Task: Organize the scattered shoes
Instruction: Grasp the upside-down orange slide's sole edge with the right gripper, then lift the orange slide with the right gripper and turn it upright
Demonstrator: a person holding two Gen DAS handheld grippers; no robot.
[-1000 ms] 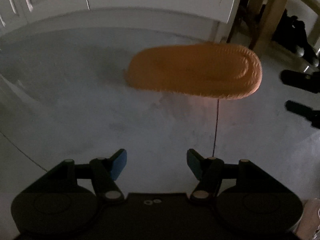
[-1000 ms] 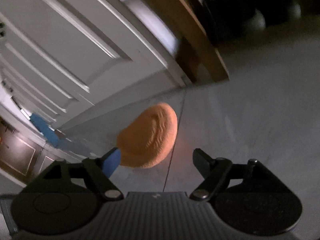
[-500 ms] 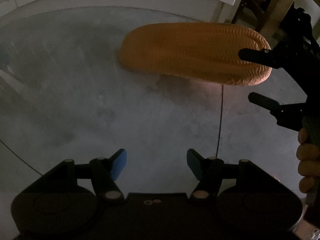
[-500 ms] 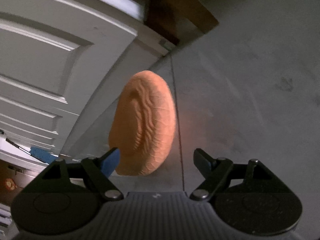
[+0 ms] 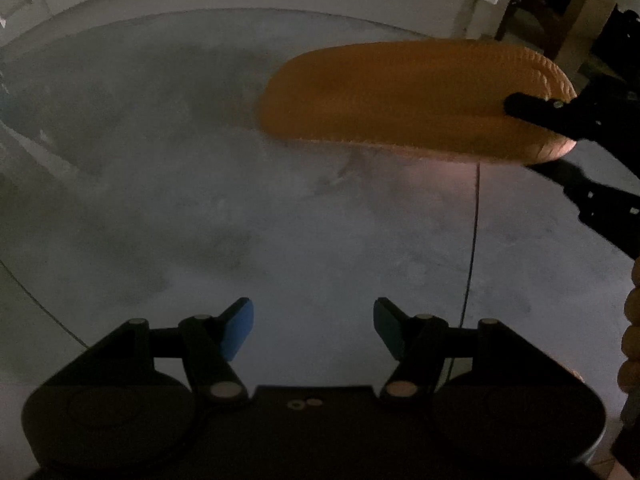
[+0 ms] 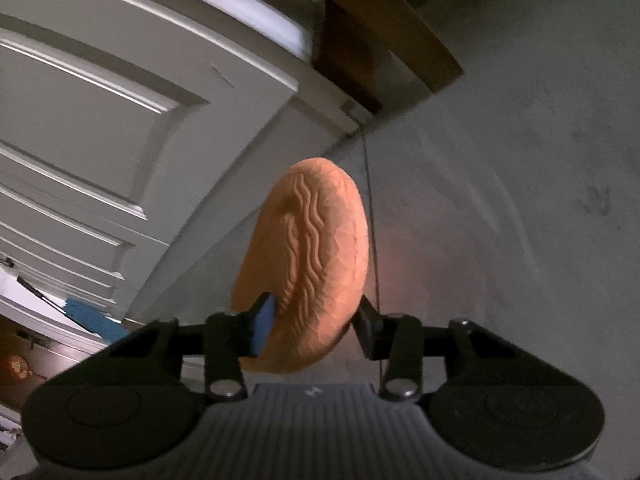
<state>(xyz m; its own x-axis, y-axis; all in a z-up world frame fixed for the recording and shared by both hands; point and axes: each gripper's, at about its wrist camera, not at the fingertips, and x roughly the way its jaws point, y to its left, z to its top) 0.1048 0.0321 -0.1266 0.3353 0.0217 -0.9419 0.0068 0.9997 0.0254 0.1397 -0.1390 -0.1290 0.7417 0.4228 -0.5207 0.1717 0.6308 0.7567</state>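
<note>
An orange slipper (image 5: 408, 100) lies upside down on the grey floor, its ribbed sole up. It also shows in the right wrist view (image 6: 312, 268), end-on. My right gripper (image 6: 316, 326) has closed its fingers on the near end of the slipper, one on the sole and one under it; the same gripper shows in the left wrist view (image 5: 540, 136) at the slipper's right end. My left gripper (image 5: 312, 326) is open and empty, low over bare floor, well short of the slipper.
A white panelled door (image 6: 120, 100) and baseboard (image 5: 240, 0) run behind the slipper. Wooden furniture legs (image 5: 576, 12) stand at the back right. A floor joint line (image 5: 472, 240) runs toward me from under the slipper.
My right gripper moved in over the slipper's end and closed its fingers on it. The left gripper came closer to the slipper and stayed open.
</note>
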